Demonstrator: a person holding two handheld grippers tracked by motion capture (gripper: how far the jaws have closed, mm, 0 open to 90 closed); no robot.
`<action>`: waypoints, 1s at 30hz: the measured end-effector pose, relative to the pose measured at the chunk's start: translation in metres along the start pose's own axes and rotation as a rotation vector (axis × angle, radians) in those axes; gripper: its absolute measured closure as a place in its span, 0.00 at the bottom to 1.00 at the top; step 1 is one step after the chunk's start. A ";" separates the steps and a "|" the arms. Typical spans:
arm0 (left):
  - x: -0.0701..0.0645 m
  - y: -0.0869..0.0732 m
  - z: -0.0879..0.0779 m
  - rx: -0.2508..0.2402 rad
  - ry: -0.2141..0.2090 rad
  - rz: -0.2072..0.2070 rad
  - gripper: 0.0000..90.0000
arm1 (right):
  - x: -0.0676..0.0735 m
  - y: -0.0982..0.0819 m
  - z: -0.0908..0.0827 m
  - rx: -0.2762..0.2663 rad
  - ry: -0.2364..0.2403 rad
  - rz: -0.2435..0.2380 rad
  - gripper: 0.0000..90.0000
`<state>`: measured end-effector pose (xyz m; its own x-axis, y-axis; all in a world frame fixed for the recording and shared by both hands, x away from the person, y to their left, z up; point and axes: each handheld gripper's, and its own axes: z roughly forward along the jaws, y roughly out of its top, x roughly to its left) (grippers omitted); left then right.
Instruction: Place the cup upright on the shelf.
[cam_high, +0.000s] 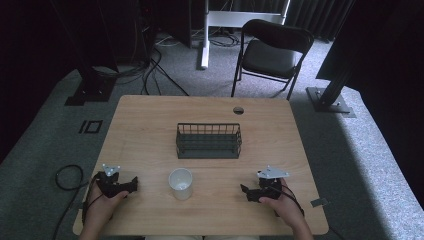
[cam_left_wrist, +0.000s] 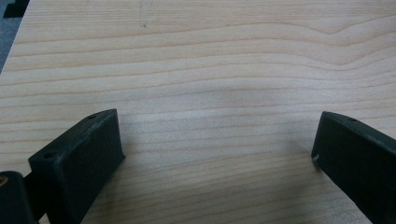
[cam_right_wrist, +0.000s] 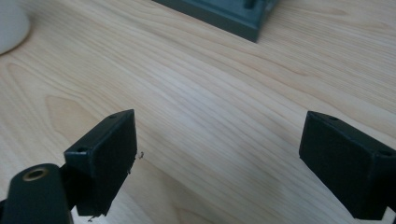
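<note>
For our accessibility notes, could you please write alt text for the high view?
A person's hands rest two open grippers, left gripper and right gripper, on the near edge of a wooden table, with a white cup upright between them. A dark wire basket sits mid-table, and a black chair stands beyond the table.
</note>
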<state>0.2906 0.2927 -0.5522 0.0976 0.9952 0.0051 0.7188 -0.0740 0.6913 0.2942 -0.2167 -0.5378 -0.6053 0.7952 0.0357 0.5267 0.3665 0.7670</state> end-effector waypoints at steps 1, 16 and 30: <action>0.000 0.000 0.000 0.000 0.000 0.000 0.02 | 0.002 0.001 0.001 0.000 0.004 -0.005 0.12; 0.000 0.000 0.000 0.000 0.000 0.000 0.02 | 0.037 0.016 0.015 -0.010 0.105 -0.083 0.14; 0.000 0.000 0.000 0.000 0.000 0.000 0.02 | 0.066 0.026 0.021 -0.015 0.209 -0.165 0.14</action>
<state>0.2906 0.2928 -0.5522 0.0975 0.9952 0.0048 0.7187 -0.0737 0.6914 0.2800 -0.1445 -0.5288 -0.7930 0.6079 0.0394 0.4025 0.4744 0.7829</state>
